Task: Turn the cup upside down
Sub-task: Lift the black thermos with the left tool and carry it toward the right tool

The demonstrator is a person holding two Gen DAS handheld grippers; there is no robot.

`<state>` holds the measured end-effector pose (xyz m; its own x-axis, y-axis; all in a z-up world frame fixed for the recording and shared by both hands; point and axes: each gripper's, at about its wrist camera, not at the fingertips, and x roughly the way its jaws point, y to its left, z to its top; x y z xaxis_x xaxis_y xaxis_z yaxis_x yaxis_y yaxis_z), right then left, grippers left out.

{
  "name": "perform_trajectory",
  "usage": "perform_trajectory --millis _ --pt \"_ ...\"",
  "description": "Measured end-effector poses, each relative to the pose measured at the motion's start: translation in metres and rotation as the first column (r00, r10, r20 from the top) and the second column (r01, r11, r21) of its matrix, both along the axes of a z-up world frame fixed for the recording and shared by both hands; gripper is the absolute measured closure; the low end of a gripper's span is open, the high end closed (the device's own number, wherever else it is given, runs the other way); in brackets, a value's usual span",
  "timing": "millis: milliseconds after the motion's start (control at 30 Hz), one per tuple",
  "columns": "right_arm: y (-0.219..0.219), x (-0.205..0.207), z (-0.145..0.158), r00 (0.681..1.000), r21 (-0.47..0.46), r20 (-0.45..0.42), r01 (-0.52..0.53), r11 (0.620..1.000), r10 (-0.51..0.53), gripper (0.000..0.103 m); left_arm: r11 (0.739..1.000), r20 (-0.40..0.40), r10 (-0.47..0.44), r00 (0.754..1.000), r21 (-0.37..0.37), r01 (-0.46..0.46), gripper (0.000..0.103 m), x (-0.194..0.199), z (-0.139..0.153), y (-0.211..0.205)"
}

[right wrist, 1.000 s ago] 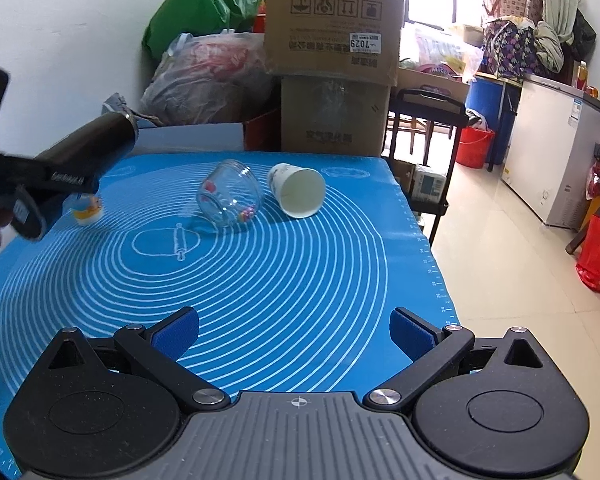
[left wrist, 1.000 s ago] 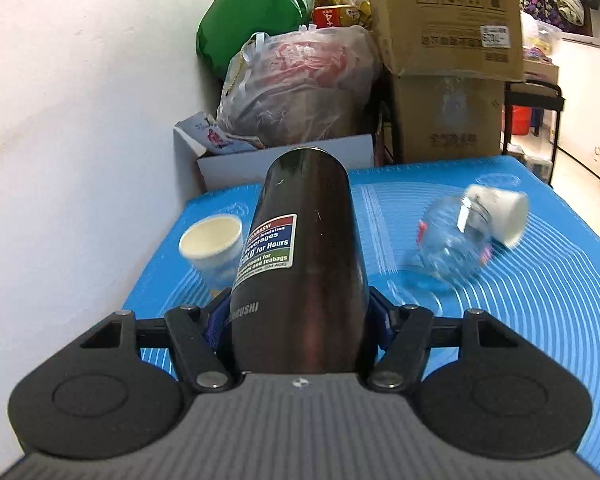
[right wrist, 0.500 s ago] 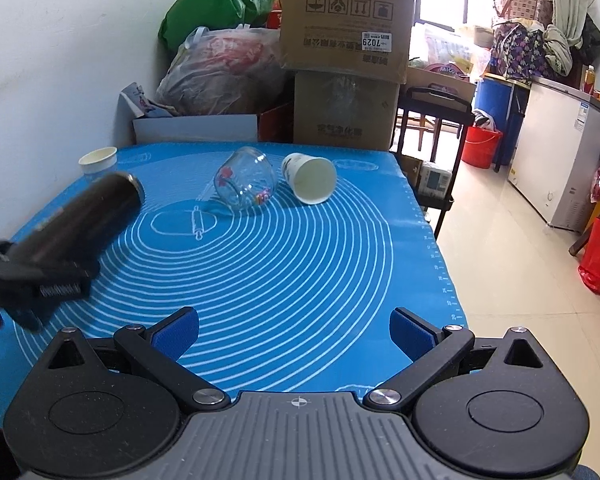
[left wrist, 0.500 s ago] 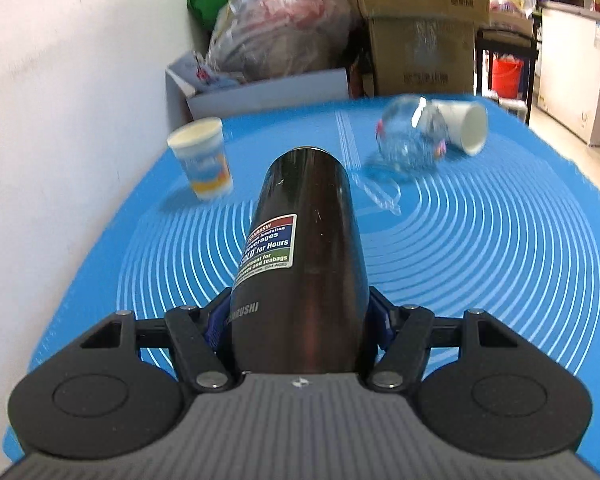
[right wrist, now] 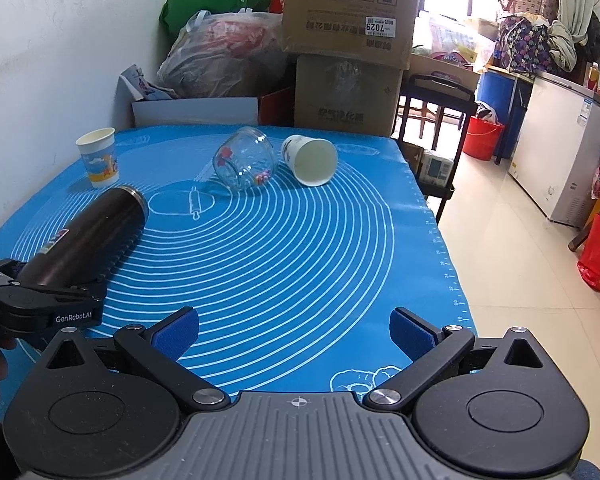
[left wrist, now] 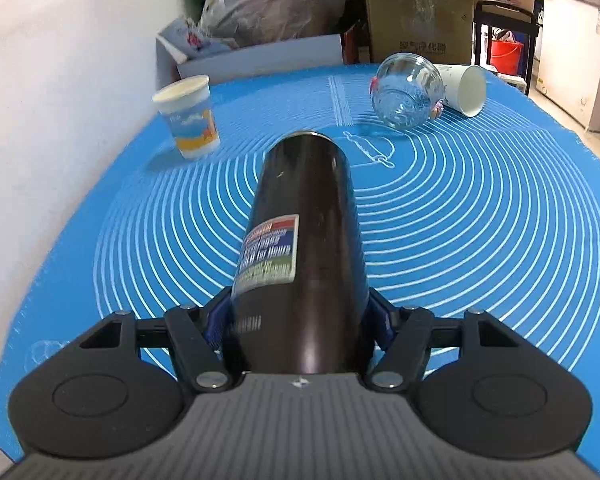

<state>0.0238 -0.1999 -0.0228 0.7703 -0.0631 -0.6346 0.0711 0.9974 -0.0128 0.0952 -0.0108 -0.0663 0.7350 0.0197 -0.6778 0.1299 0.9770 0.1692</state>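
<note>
My left gripper (left wrist: 300,332) is clamped around the lower part of a dark metal flask cup (left wrist: 304,248), which points forward and tilts down over the blue mat (left wrist: 480,240) on the desk. Its far end hangs low above the mat; I cannot tell whether it touches. My right gripper (right wrist: 294,330) holds nothing, with its jaws spread wide above the near edge.

I judge the main risk to be slippage. The cup is long, smooth and held near one end, so turning it over could let it slide or twist out between the pads. A wide swing could also clip the upright paper cup (left wrist: 189,116) near the wall.

The right wrist view shows the cup from the side, revealing its tilt and height. The left wrist view looks straight along it, showing the label (left wrist: 268,254) and the grip. Both show a glass jar (right wrist: 245,164) and a white paper cup (right wrist: 310,160) lying tipped over farther back.
</note>
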Motion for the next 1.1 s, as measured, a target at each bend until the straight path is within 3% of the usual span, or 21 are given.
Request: perform_trajectory --millis 67,167,467,733,933,1100 --pt "0.001 0.001 0.000 1.000 -0.002 -0.004 -0.003 1.000 0.003 0.000 1.000 0.038 0.002 0.999 0.021 -0.002 0.034 -0.004 0.004 -0.002" --pt "0.001 0.002 -0.001 1.000 -0.003 -0.009 -0.006 1.000 0.006 0.000 0.999 0.077 -0.009 0.997 0.039 0.006 0.020 -0.007 0.013 -0.004" --pt "0.008 0.002 0.000 0.999 -0.037 -0.014 -0.037 0.999 0.036 0.000 1.000 0.085 0.012 0.996 0.021 -0.014 0.019 -0.011 0.022 0.008" --pt "0.031 0.010 0.014 0.992 -0.162 -0.016 -0.125 0.979 0.124 0.000 0.999 0.089 0.039 0.995 0.000 -0.039 0.017 -0.023 0.027 0.030" --pt "0.059 0.020 0.032 0.976 -0.314 -0.027 -0.214 0.925 0.217 0.000 0.998 0.081 0.060 0.995 -0.034 -0.057 0.017 -0.032 0.030 0.053" --pt "0.093 0.026 0.047 0.944 -0.472 -0.056 -0.311 0.825 0.324 0.000 0.995 0.113 0.077 0.991 -0.064 -0.070 0.017 -0.049 0.042 0.075"
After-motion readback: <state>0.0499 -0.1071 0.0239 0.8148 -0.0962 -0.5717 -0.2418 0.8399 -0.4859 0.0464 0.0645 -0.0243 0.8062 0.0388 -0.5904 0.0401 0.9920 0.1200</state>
